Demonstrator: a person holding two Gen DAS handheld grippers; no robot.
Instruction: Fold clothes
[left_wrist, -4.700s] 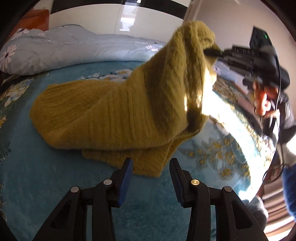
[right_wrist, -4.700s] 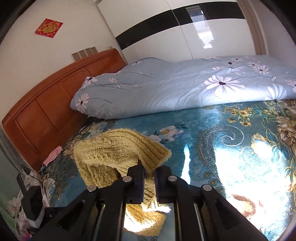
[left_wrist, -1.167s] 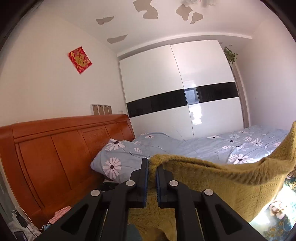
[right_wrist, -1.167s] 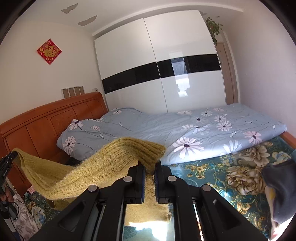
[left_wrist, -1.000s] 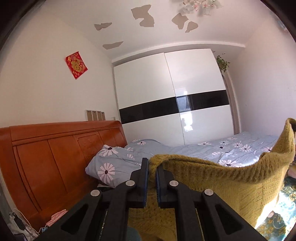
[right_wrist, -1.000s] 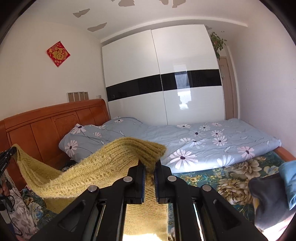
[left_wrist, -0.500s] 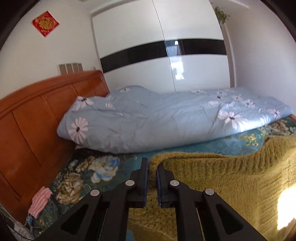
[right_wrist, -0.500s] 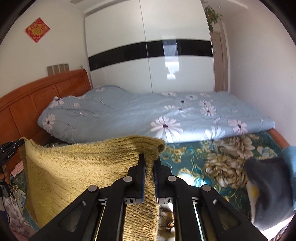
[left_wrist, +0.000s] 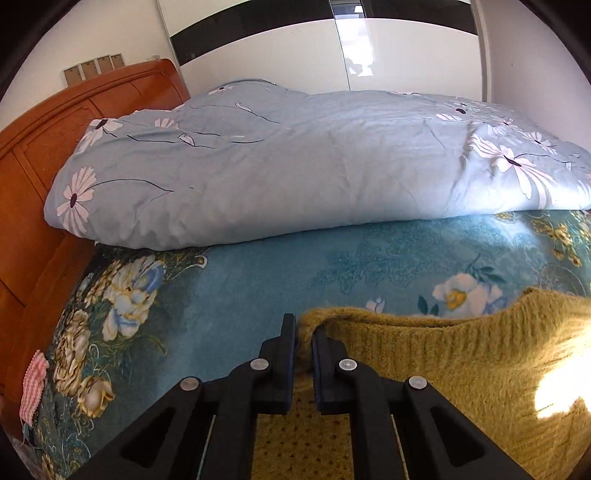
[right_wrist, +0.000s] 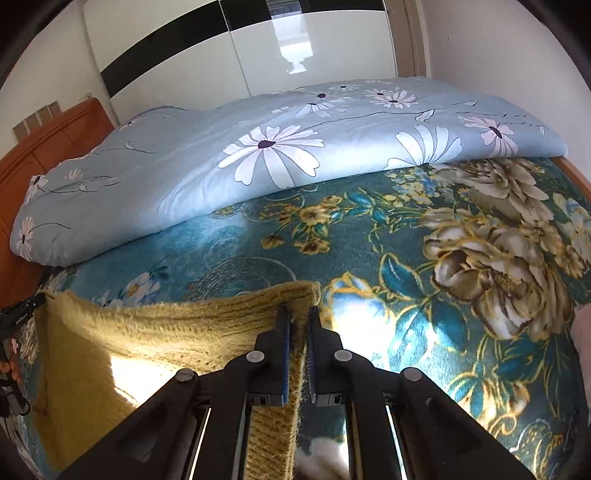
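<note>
Both tongs are clenched on one mustard knit sweater (left_wrist: 461, 365): the left gripper (left_wrist: 303, 332) pinches one top corner, the right gripper (right_wrist: 298, 314) the other. It hangs between them, just above a teal floral bedspread (left_wrist: 258, 280), perhaps touching. Beyond lie a rolled pale-blue daisy quilt (left_wrist: 295, 166), an orange wooden headboard (left_wrist: 33, 147) and a glossy white wardrobe (right_wrist: 221, 66).

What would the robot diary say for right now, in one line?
step: laying sweater out | left tongs: shut on yellow sweater corner | right tongs: shut on other corner | below: teal floral bedspread
</note>
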